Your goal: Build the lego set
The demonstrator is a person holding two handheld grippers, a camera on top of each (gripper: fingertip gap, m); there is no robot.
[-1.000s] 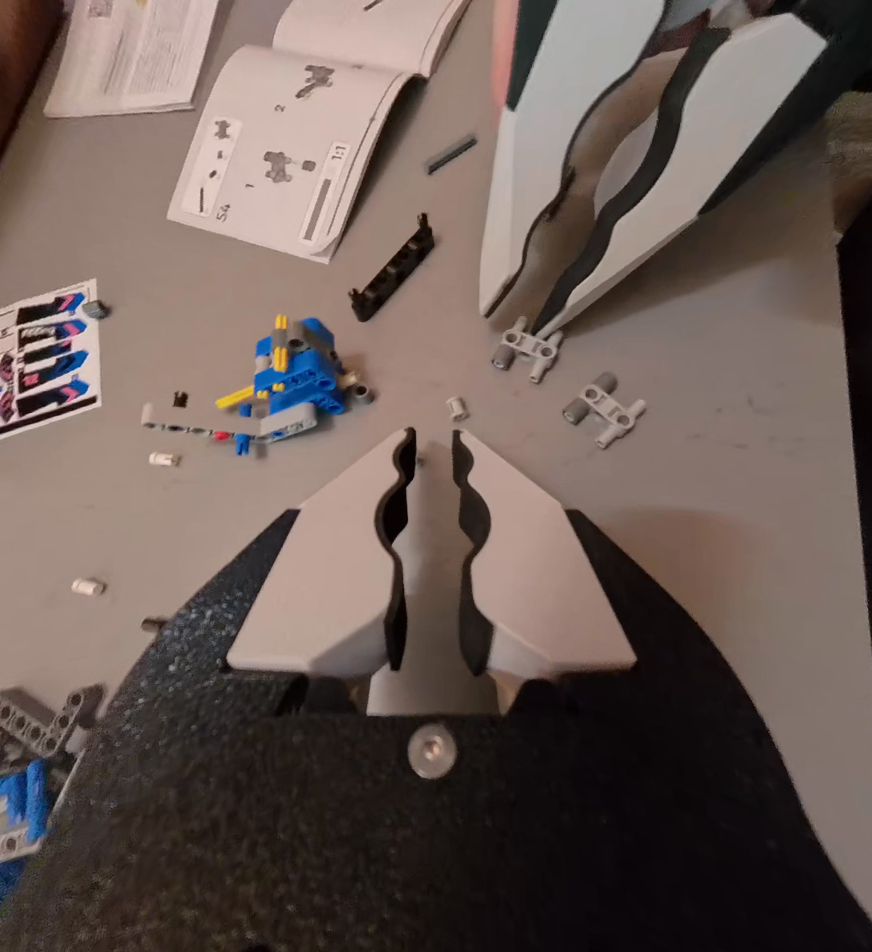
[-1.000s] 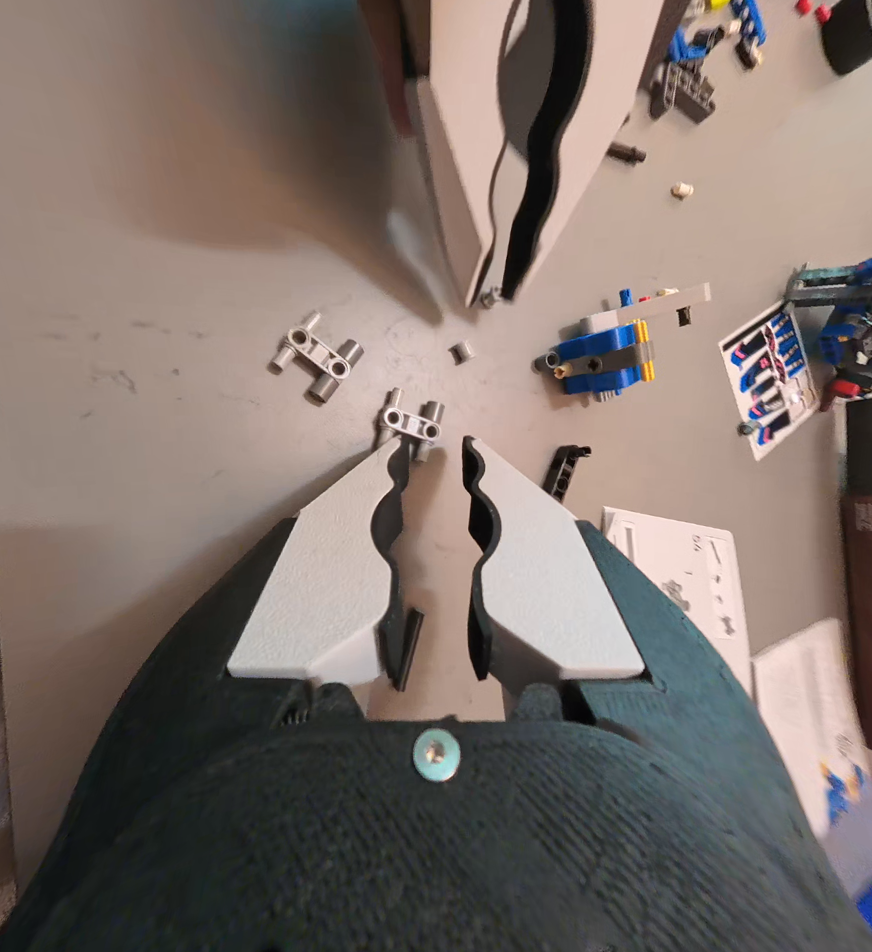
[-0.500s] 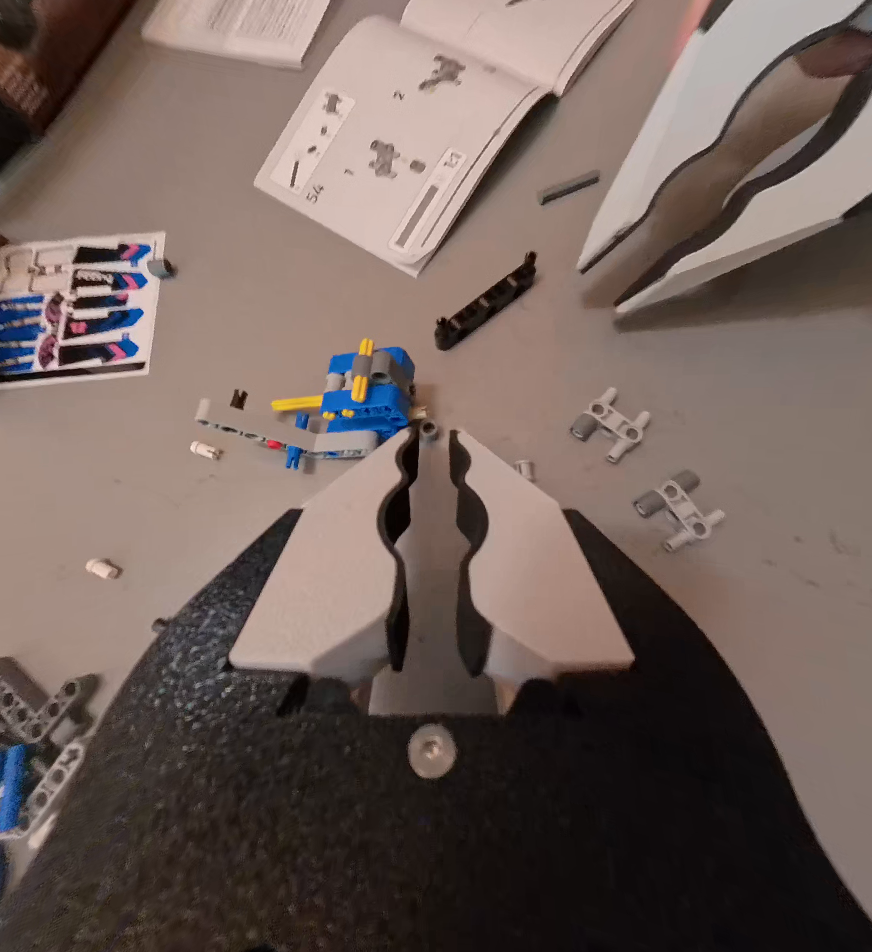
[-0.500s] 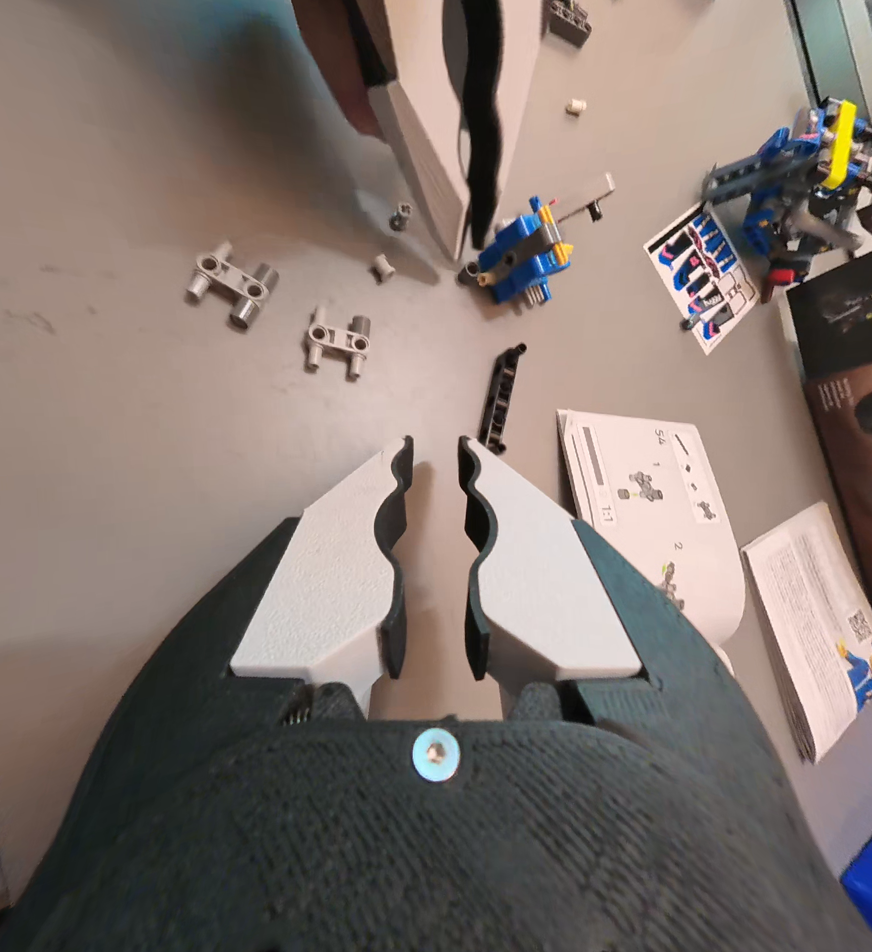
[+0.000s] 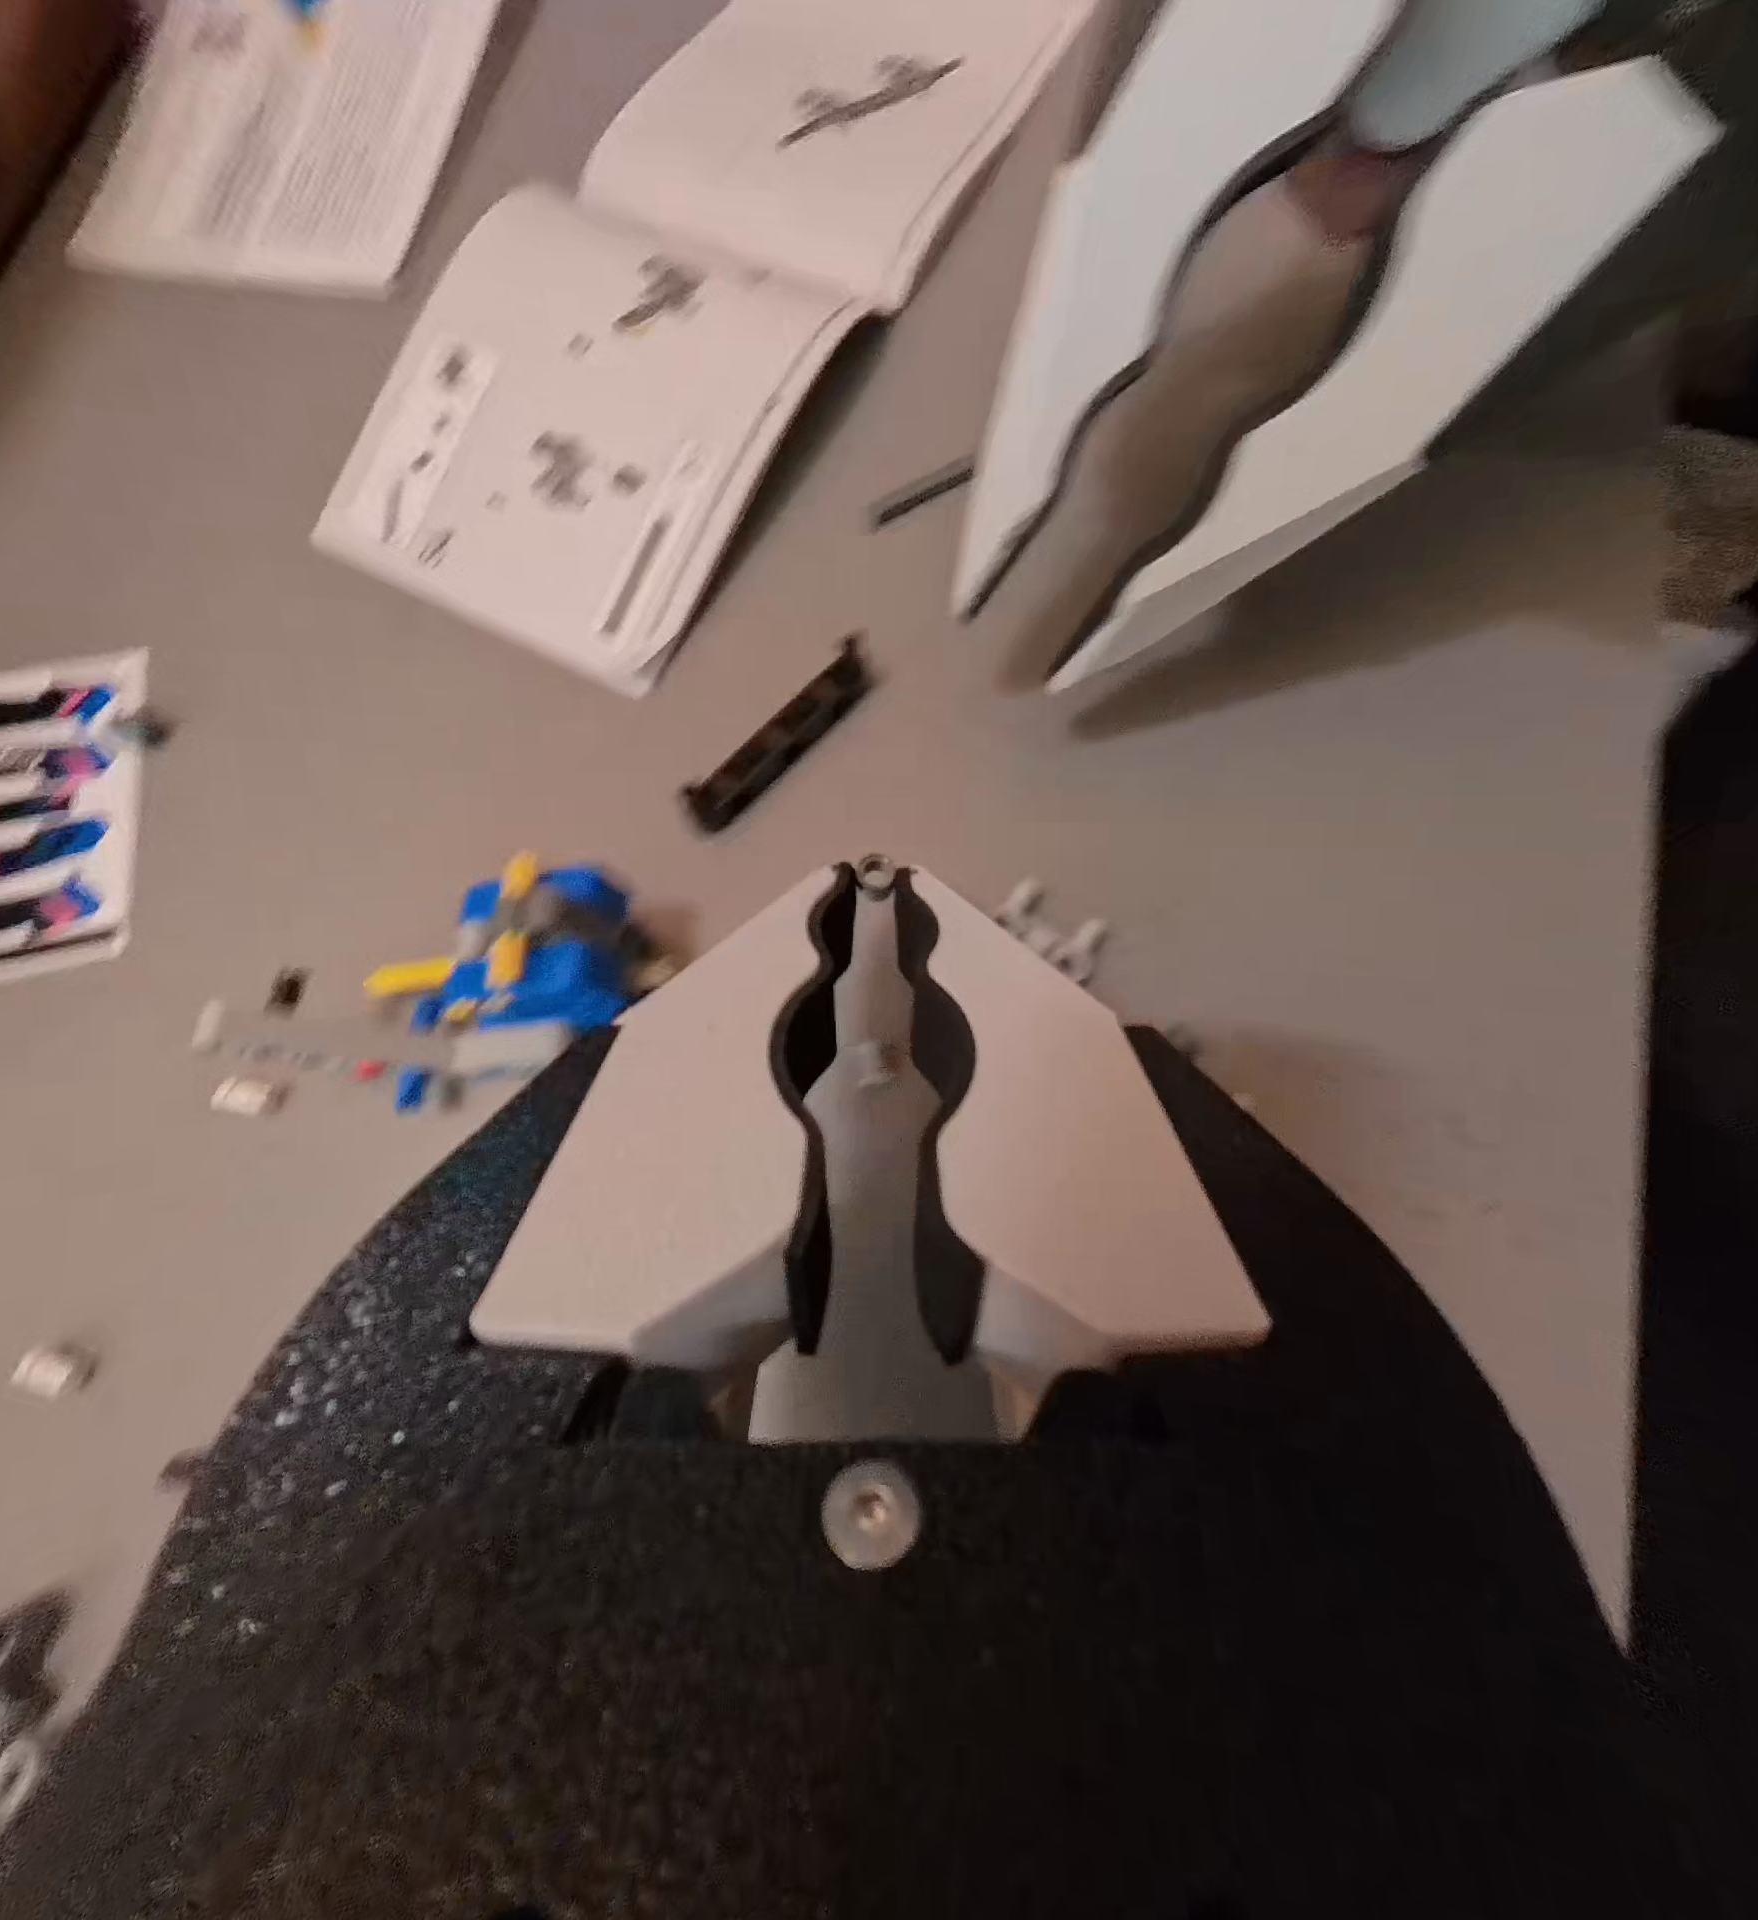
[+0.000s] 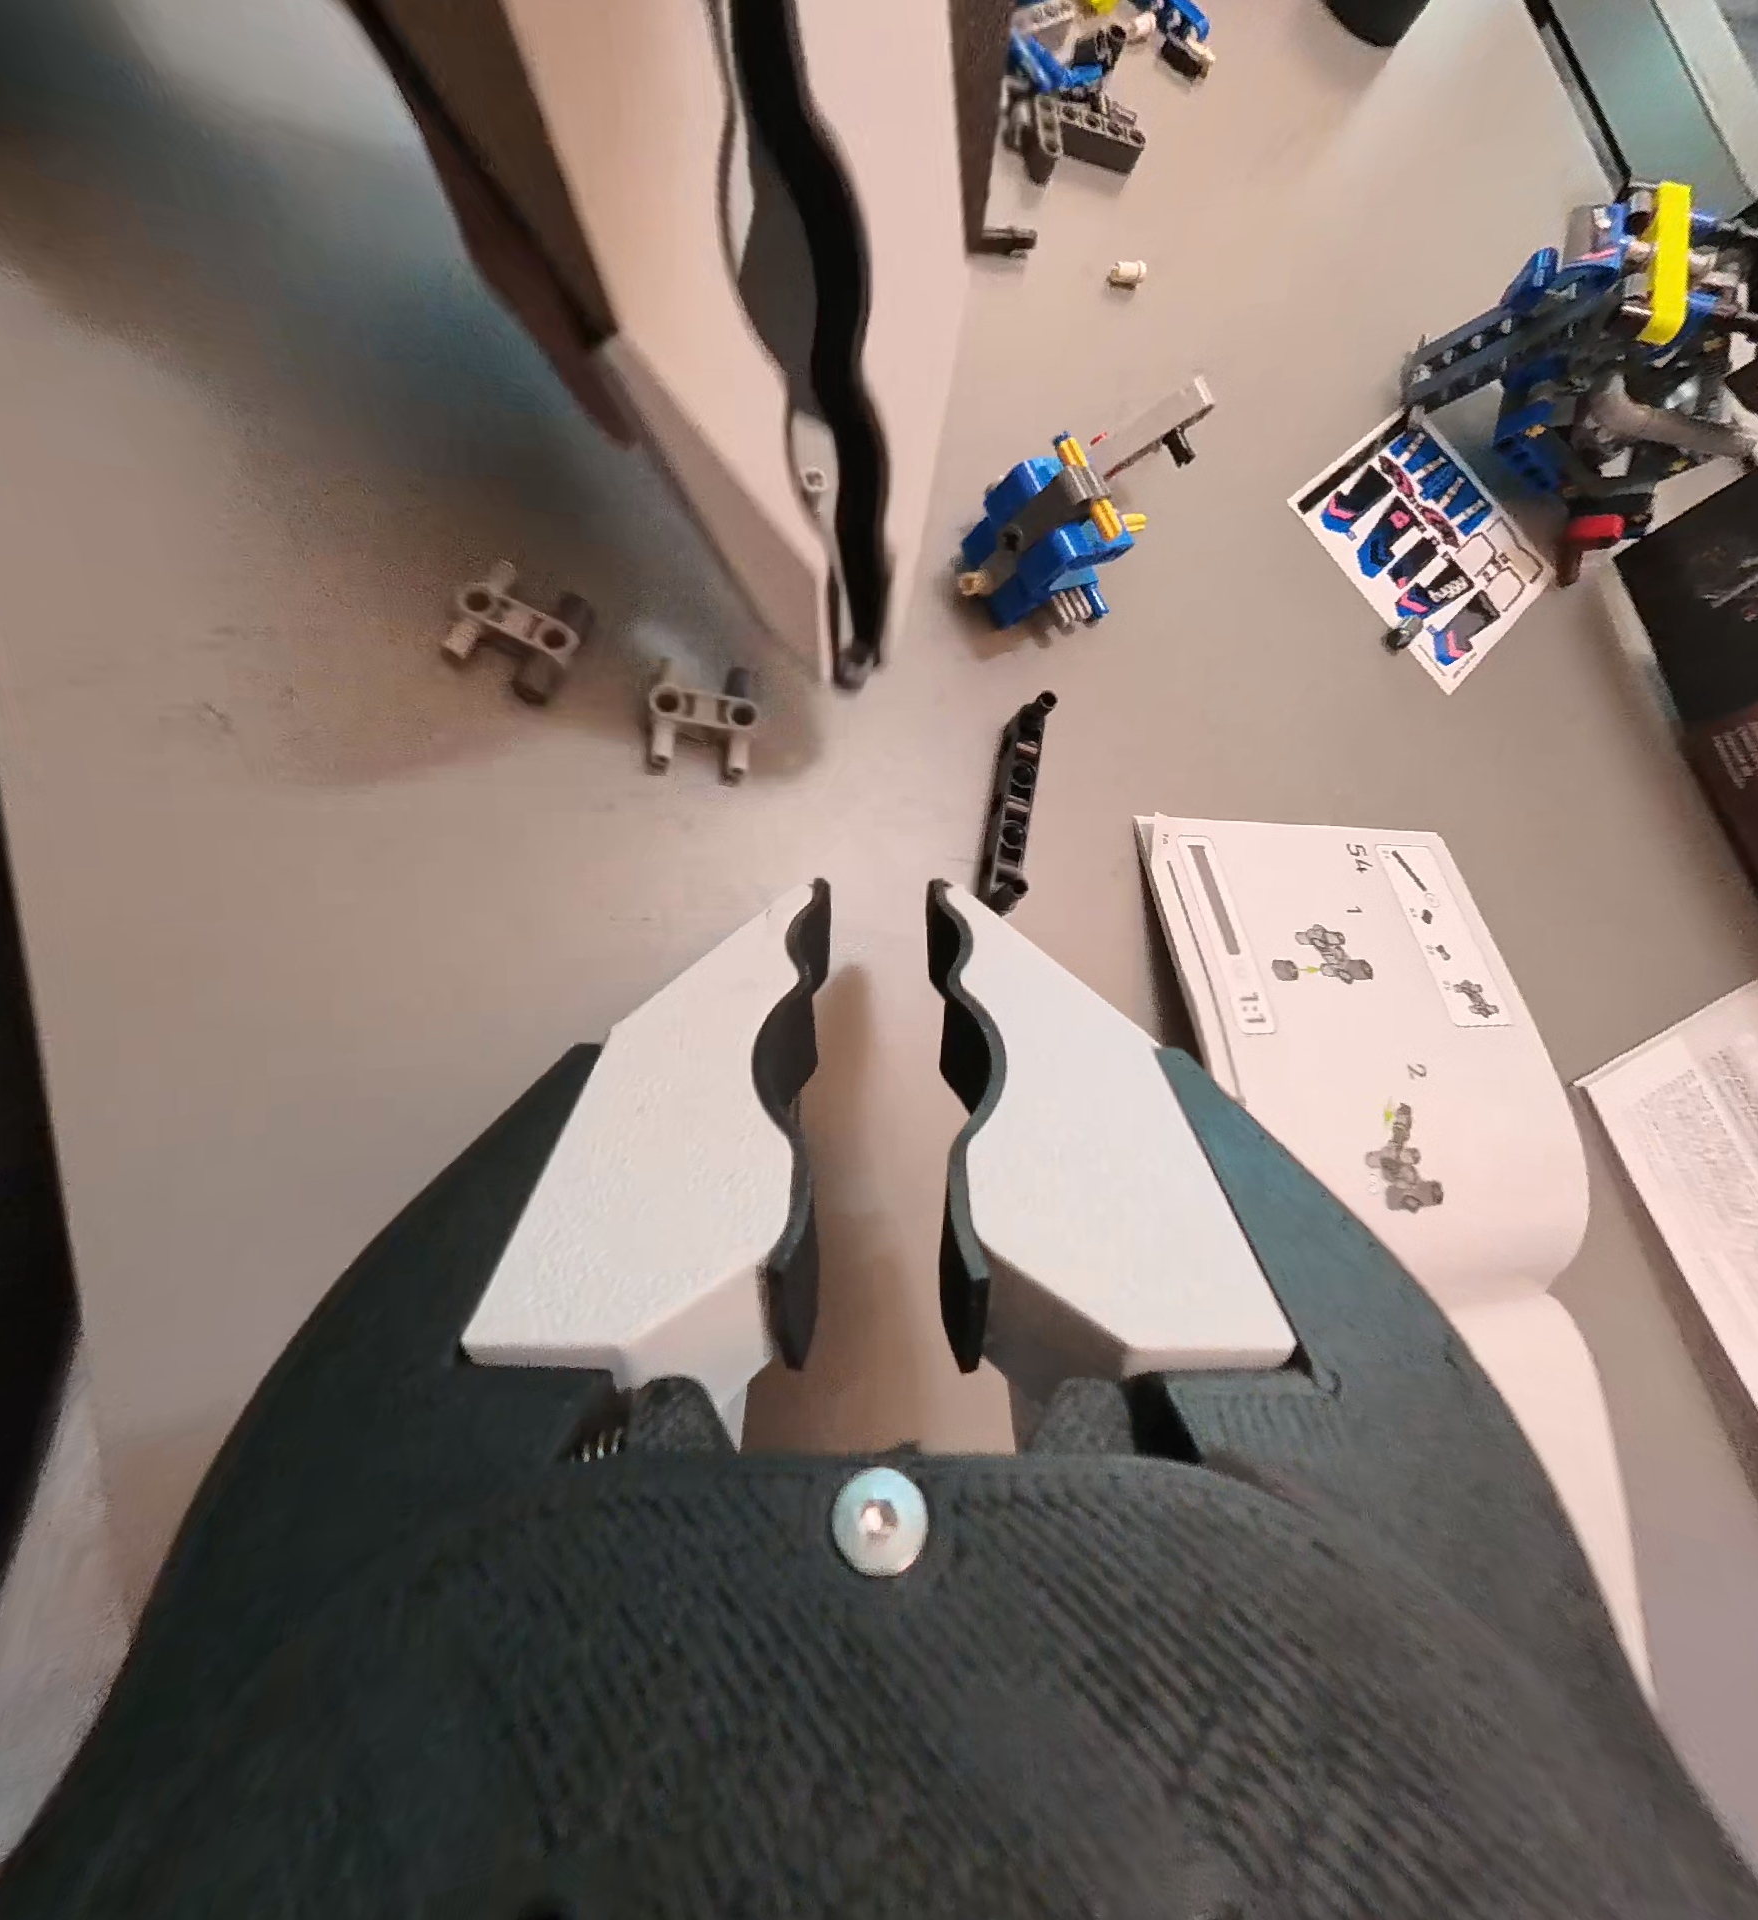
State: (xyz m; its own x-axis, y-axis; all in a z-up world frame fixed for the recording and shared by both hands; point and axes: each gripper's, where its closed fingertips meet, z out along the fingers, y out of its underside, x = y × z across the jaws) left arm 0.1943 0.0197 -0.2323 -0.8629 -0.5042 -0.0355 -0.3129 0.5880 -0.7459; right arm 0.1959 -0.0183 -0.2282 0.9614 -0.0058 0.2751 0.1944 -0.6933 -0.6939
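Observation:
My left gripper (image 5: 873,873) is shut on a small grey bush (image 5: 873,869), pinched at the very fingertips just above the table. It also shows in the right wrist view (image 6: 854,660), beside two grey pin connectors (image 6: 516,629) (image 6: 698,717). A blue and yellow sub-assembly (image 5: 532,956) (image 6: 1046,540) lies to its left. My right gripper (image 6: 877,894) is open and empty, with a black beam (image 6: 1015,800) (image 5: 781,732) just off its right fingertip. It hangs open at the top right of the left wrist view (image 5: 1020,644).
An open instruction booklet (image 5: 626,416) (image 6: 1353,1039) and a sticker sheet (image 5: 13,821) (image 6: 1415,540) lie on the grey table. A larger blue build (image 6: 1633,343), a loose parts pile (image 6: 1072,114) and a dark box (image 6: 1748,623) sit at the far side. Small pale pins (image 5: 49,1369) are scattered. There is about 5 cm between the tips of the two grippers.
My left gripper moved toward the blue sub-assembly and closed on the small grey bush. My right gripper drew back from the grey connectors toward the booklet, still open.

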